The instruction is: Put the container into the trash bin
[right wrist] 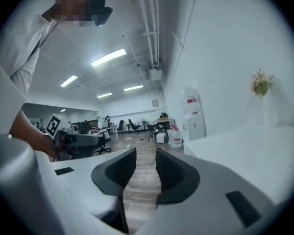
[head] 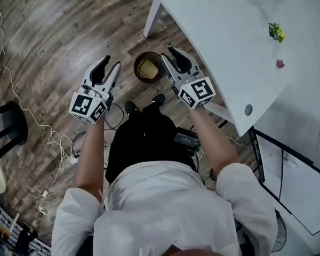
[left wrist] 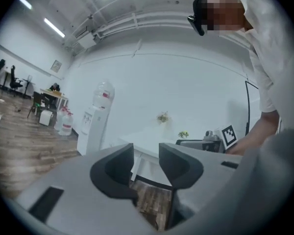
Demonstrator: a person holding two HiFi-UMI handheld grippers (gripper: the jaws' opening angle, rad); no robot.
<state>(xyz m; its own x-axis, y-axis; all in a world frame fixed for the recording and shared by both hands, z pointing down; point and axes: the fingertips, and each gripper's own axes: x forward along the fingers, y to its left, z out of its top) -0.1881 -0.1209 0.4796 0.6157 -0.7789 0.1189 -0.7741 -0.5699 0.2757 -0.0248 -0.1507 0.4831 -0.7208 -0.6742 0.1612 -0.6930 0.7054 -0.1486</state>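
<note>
In the head view a round dark trash bin (head: pixel 137 71) stands on the wooden floor by my feet, with a yellowish container (head: pixel 148 68) lying inside it. My left gripper (head: pixel 111 65) is held high, left of the bin, and my right gripper (head: pixel 169 55) is held high to its right. Both point roughly level. In the left gripper view the left gripper (left wrist: pixel 146 153) shows a gap between its dark pads with only floor and table behind. In the right gripper view the right gripper (right wrist: pixel 146 160) likewise stands open with nothing between the pads.
A white table (head: pixel 229 36) with small plants (head: pixel 276 32) runs along the right, close to my right gripper. Cables (head: pixel 42 137) trail across the floor at left near a black stool (head: pixel 8 124). A water dispenser (left wrist: pixel 95 116) stands by the far wall.
</note>
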